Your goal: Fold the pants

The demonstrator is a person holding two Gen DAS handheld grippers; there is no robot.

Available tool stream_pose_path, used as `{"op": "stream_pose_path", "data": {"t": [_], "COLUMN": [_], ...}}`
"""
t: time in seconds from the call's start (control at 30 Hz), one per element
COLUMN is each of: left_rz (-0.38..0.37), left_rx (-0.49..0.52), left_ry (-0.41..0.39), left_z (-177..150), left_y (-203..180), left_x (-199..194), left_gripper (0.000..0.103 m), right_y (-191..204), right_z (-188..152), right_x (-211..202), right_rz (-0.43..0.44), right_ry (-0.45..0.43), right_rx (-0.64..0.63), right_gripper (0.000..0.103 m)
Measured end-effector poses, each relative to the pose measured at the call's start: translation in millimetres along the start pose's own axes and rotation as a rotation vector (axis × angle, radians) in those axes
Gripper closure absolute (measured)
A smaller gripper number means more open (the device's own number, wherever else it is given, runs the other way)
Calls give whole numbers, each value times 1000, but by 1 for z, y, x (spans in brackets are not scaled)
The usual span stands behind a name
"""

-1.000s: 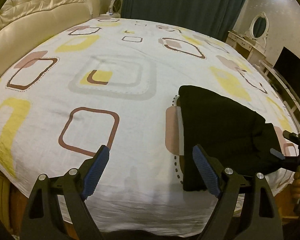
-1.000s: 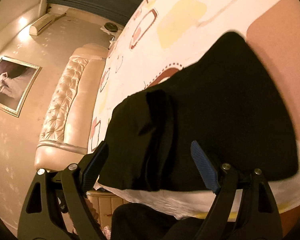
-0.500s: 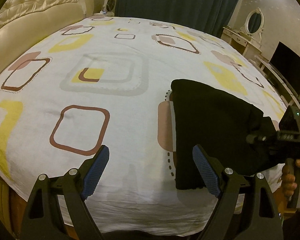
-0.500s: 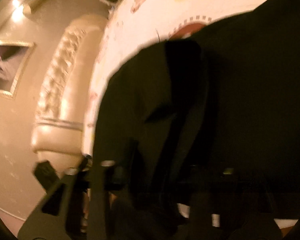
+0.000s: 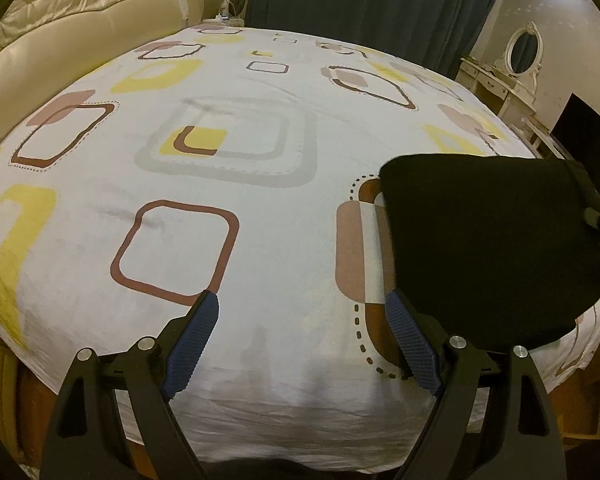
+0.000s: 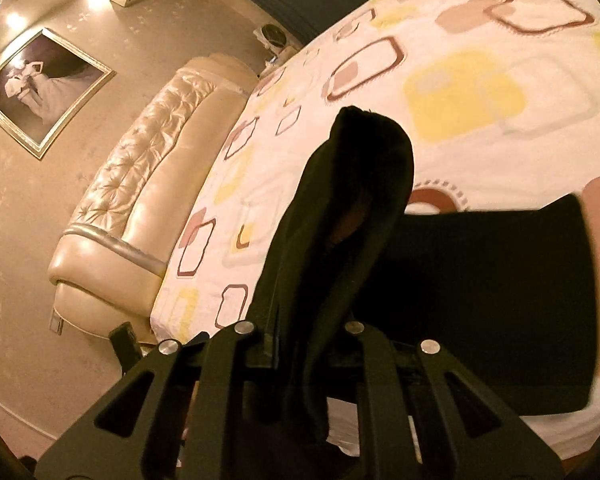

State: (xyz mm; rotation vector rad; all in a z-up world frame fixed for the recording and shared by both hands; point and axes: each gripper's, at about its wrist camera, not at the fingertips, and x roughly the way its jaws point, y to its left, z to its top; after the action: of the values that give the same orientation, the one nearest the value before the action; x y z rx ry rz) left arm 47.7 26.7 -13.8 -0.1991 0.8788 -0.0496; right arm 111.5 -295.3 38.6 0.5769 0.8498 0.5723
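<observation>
Between my right tool's (image 6: 300, 344) pinched jaws I hold a bunched edge of the black pants (image 6: 480, 288), the rest lying at the bed's (image 5: 260, 240) near corner. My left tool (image 5: 300, 344) hangs wide open, empty (idle). Farther out: thick layers could slip loose, undoing the fold.

We see a bed sheet (image 5: 260, 208) printed with brown, yellow and grey squares, a tufted cream headboard (image 5: 84, 12) along its left edge, a dark curtain (image 5: 372, 4) behind the far edge, and a framed picture (image 6: 46, 90) above the headboard.
</observation>
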Motion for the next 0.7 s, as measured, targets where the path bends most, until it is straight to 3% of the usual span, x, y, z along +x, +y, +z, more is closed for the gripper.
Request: {"op": "stream_pose_path", "data": {"t": [0.4, 0.7], "left_rz": [-26, -31], "left_rx": [25, 39], "left_ry": [15, 25], "left_z": [-4, -6], "left_y": [-8, -12], "left_x": [0, 3], "left_gripper": [19, 19], "right_y": [-103, -144], "right_z": [-19, -35], "right_x": [-30, -18], "right_rz": [-107, -128], "right_ry": [-25, -17], "right_rx": [182, 250], "right_gripper": [91, 91]}}
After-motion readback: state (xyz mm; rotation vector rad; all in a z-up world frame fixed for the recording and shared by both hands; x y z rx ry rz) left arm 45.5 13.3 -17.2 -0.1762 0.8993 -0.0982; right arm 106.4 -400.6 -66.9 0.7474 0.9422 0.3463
